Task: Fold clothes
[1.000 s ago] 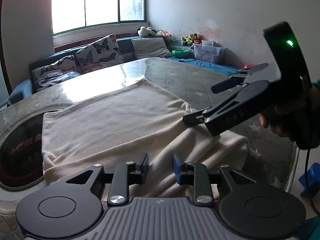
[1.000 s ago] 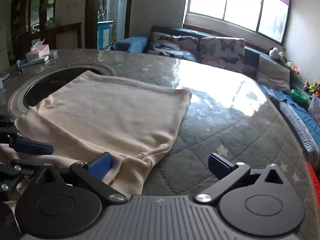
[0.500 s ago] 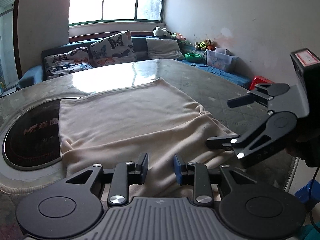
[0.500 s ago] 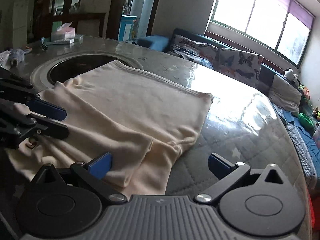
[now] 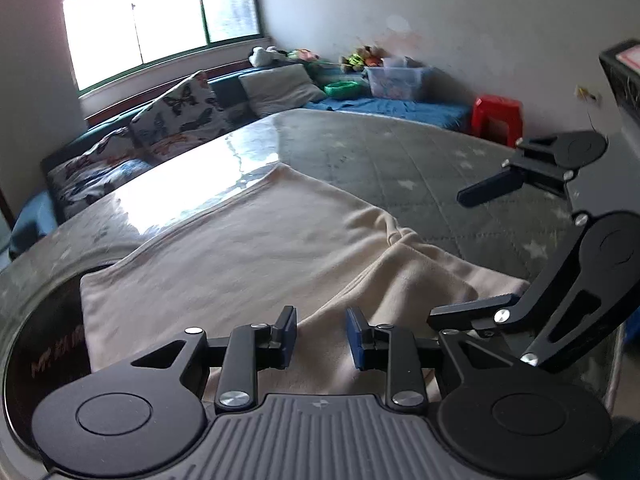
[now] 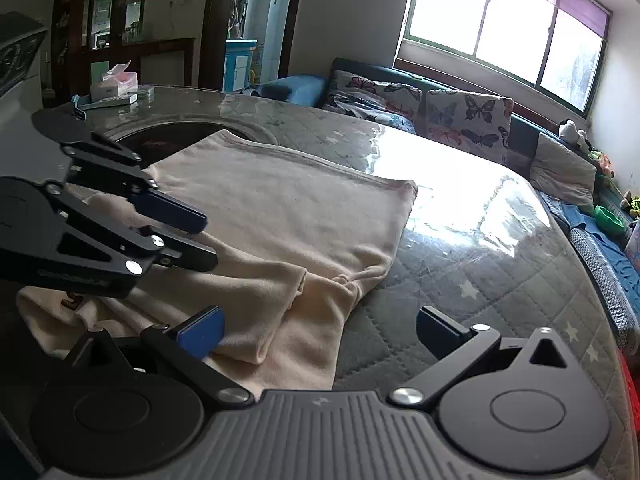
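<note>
Over the near hem, both grippers hang with fingers apart, gripping nothing.
Left gripper [image 5: 321,338] has a small gap above the cream garment [image 5: 248,248]; right gripper [image 6: 320,330] is spread wide at its near corner. The garment lies part-folded on the quilted table [image 6: 500,280], with a sofa [image 6: 420,100] beyond.
</note>
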The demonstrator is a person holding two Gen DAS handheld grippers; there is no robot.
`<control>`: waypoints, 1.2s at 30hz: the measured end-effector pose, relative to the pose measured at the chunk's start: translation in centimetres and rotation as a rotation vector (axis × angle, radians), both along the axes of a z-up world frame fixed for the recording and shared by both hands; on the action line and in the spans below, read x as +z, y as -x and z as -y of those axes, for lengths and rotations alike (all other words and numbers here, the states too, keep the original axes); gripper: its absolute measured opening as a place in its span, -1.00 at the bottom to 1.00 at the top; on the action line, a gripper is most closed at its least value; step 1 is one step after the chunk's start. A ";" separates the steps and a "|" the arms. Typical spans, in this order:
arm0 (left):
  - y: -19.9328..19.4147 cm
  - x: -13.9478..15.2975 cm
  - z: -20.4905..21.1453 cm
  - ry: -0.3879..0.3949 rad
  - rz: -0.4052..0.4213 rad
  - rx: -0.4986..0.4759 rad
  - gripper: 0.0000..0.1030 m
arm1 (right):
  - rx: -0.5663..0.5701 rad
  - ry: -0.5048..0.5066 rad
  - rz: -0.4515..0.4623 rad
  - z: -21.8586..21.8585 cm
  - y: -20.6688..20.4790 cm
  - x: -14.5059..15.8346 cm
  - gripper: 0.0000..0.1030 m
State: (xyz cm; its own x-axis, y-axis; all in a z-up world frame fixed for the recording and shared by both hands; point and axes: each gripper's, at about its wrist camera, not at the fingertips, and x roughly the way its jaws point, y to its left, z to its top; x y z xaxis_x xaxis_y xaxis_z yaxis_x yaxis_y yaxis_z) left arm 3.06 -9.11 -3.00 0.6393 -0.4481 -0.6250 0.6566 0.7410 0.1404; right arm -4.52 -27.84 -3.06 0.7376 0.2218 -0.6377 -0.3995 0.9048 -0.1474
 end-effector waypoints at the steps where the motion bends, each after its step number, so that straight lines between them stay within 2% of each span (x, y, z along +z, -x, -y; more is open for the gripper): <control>1: -0.1 -0.1 0.0 -0.003 0.003 0.000 -0.41 | 0.001 -0.002 -0.001 0.1 0.0 0.0 1.00; 7: -0.2 -0.4 0.2 -0.016 0.013 -0.048 -0.45 | 0.000 -0.009 -0.012 0.2 -0.2 -0.4 1.00; 9: -0.3 -0.5 0.1 -0.013 0.008 -0.066 -0.61 | 0.001 -0.012 -0.012 0.2 -0.3 -0.4 1.00; 10: -0.4 -0.5 0.0 -0.012 0.010 -0.070 -0.80 | 0.000 -0.013 -0.013 0.2 -0.3 -0.4 1.00; 11: -0.4 -0.5 -0.1 -0.012 0.017 -0.069 -0.88 | 0.000 -0.014 -0.014 0.2 -0.3 -0.5 1.00; 14: -0.2 -0.3 -0.2 -0.014 0.045 -0.057 -0.94 | -0.001 -0.015 -0.018 0.2 -0.3 -0.5 1.00; 19: -0.2 0.0 -0.1 -0.009 0.101 0.004 -0.95 | -0.008 -0.022 -0.023 0.3 -0.4 -0.6 1.00; 24: -0.8 -0.7 -0.3 0.000 0.076 0.026 -0.91 | -0.021 -0.040 -0.040 0.5 -0.6 -0.7 1.00; 27: -0.8 0.2 -1.4 0.049 0.067 0.069 -0.79 | -0.018 -0.027 -0.035 0.3 -0.5 -0.4 1.00; 29: -0.7 0.8 -2.1 0.079 0.062 0.094 -0.64 | -0.020 -0.031 -0.023 0.2 -0.6 -0.1 1.00; 32: 0.1 1.5 -3.2 0.099 0.050 0.117 -0.62 | -0.023 -0.052 -0.002 0.0 -1.0 0.6 1.00; 36: 1.9 1.1 -3.8 0.088 0.038 0.115 -0.62 | -0.043 -0.046 0.012 -0.6 -2.5 0.5 1.00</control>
State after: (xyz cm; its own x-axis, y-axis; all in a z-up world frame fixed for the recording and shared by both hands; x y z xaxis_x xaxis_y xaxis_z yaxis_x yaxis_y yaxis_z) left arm 1.15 -5.29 -1.85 0.7121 -0.4226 -0.5607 0.5622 0.8215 0.0948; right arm -2.07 -27.21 -2.54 0.7546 0.2186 -0.6187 -0.3584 0.9271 -0.1095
